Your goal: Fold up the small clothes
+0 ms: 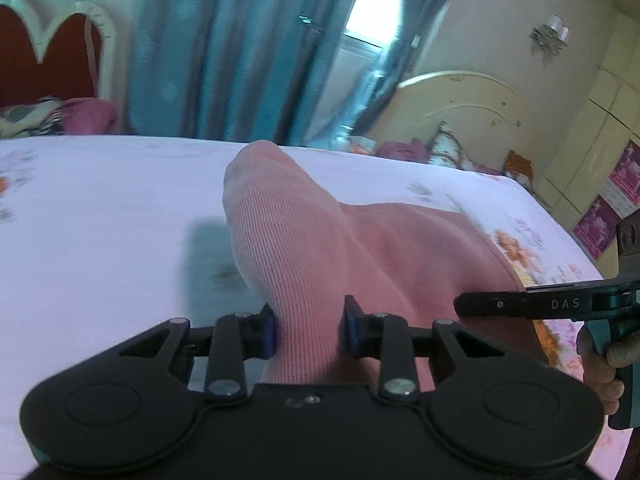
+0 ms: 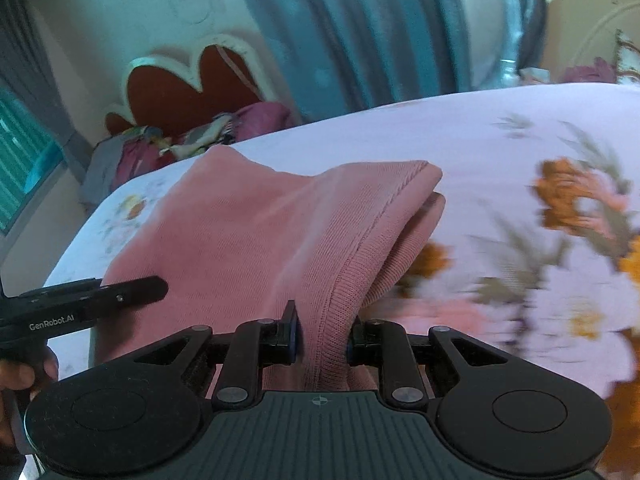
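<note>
My left claw (image 1: 308, 332) pinches a fold of the pink cloth (image 1: 320, 240). My right claw (image 2: 322, 338) clamps its ribbed hem, above the bedsheet (image 2: 500, 140).

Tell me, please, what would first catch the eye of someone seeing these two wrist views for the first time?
The pink knit garment dominates both views, lifted off the floral bedsheet in the middle of the bed, with the left gripper and the right gripper each shut on a bunched part of it. Behind the bed hang blue-green curtains, with a bright strip of window between them.
</note>
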Tool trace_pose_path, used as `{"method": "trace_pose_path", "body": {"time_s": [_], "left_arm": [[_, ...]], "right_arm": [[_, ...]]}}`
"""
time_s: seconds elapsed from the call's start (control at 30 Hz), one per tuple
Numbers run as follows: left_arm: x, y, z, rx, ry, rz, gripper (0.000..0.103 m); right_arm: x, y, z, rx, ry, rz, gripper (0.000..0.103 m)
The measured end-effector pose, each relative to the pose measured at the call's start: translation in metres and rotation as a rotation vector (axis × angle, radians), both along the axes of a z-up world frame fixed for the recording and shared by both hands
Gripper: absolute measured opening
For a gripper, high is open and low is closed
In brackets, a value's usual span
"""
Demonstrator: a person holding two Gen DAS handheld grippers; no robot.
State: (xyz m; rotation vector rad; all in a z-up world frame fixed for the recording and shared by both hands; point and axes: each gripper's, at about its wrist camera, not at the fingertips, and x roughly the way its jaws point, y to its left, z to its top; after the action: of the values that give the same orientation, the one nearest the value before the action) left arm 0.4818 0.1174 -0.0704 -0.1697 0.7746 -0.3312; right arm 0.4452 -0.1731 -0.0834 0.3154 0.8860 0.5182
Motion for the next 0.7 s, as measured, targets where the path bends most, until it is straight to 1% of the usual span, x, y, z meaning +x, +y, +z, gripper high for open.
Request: {"method": "trace_pose_path", "body": {"time_s": [0.17, 0.27, 0.33, 0.37, 0.4, 0.43, 0.47, 0.53, 0.57, 0.6, 0.67, 0.7], "left_arm": [[-0.013, 0.072, -0.010, -0.006, 0.040, 0.069, 0.030], [-0.014, 0.109, -0.027, -0.036, 0.087, 0.112, 0.031], [-0.009, 0.127, -0.051, -0.054, 0.158, 0.134, 0.038], [-0.008, 0.136, -0.066, -0.072, 0.199, 0.154, 0.050], [-0.011, 0.144, -0.077, -0.108, 0.198, 0.175, 0.058], [-0.015, 0.150, -0.082, -0.143, 0.182, 0.180, 0.058], [-0.017, 0.152, -0.082, -0.155, 0.175, 0.179, 0.058], [-0.019, 0.149, -0.077, -0.137, 0.166, 0.165, 0.061], [-0.022, 0.153, -0.073, -0.118, 0.157, 0.163, 0.067], [-0.027, 0.159, -0.068, -0.102, 0.141, 0.168, 0.067], [-0.033, 0.165, -0.053, -0.076, 0.085, 0.184, 0.061], [-0.033, 0.167, -0.046, -0.064, 0.053, 0.187, 0.055]], "right_arm": [[0.009, 0.076, -0.011, 0.014, 0.019, 0.070, 0.020], [0.018, 0.115, -0.028, 0.004, 0.051, 0.101, 0.020], [0.025, 0.135, -0.050, -0.045, 0.078, 0.102, 0.021], [0.031, 0.140, -0.066, -0.060, 0.123, 0.075, 0.022], [0.036, 0.140, -0.081, -0.044, 0.156, 0.052, 0.027], [0.035, 0.135, -0.085, 0.000, 0.146, 0.023, 0.027], [0.035, 0.134, -0.084, 0.001, 0.152, 0.018, 0.028], [0.032, 0.137, -0.079, -0.054, 0.123, 0.038, 0.029], [0.031, 0.138, -0.075, -0.079, 0.113, 0.040, 0.032], [0.033, 0.135, -0.072, -0.093, 0.105, 0.031, 0.032], [0.028, 0.126, -0.055, -0.112, 0.048, -0.019, 0.032], [0.025, 0.122, -0.047, -0.130, 0.008, -0.045, 0.032]]}}
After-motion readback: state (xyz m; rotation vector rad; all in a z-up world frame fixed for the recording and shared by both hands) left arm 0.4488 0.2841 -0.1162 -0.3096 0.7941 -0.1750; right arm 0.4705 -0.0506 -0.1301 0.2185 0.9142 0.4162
